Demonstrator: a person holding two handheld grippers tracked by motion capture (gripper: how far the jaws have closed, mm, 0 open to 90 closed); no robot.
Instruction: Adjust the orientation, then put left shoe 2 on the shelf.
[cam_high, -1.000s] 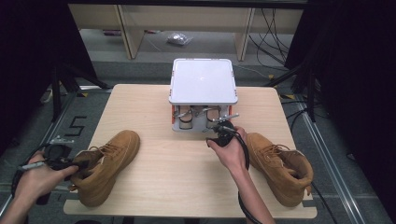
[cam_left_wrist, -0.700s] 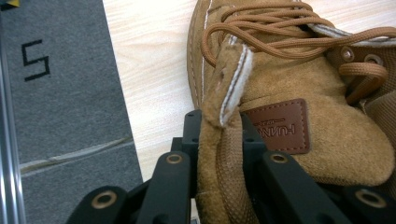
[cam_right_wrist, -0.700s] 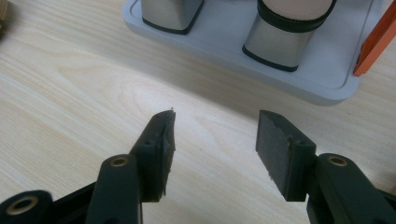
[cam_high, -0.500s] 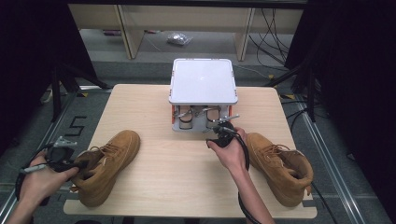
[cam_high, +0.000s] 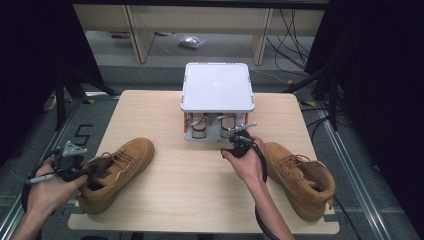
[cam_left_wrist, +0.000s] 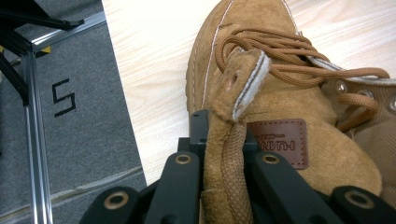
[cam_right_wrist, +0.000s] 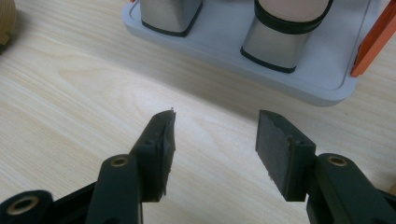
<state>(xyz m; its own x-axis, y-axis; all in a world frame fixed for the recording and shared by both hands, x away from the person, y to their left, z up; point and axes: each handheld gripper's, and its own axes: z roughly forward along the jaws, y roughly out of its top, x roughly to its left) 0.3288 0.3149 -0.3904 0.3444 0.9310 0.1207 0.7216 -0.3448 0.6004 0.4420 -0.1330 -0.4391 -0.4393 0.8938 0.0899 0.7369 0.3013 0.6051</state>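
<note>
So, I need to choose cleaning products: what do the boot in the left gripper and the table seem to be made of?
The left boot looks like tan suede or nubuck: a matte, fuzzy nap, pale stitching, woven laces and a smooth brown patch that may be leather. The left gripper has just closed on its collar. The table looks like pale wood or a wood-print laminate, with straight grain and a low sheen.

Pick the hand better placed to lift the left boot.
Left: its gripper has just been closing and now clamps the left boot at its collar; the right gripper stands open by the grey stand.

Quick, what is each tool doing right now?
Left tool: jaws have just been closing, now clamped on the left boot's heel collar.
Right tool: open, holding nothing.
</note>
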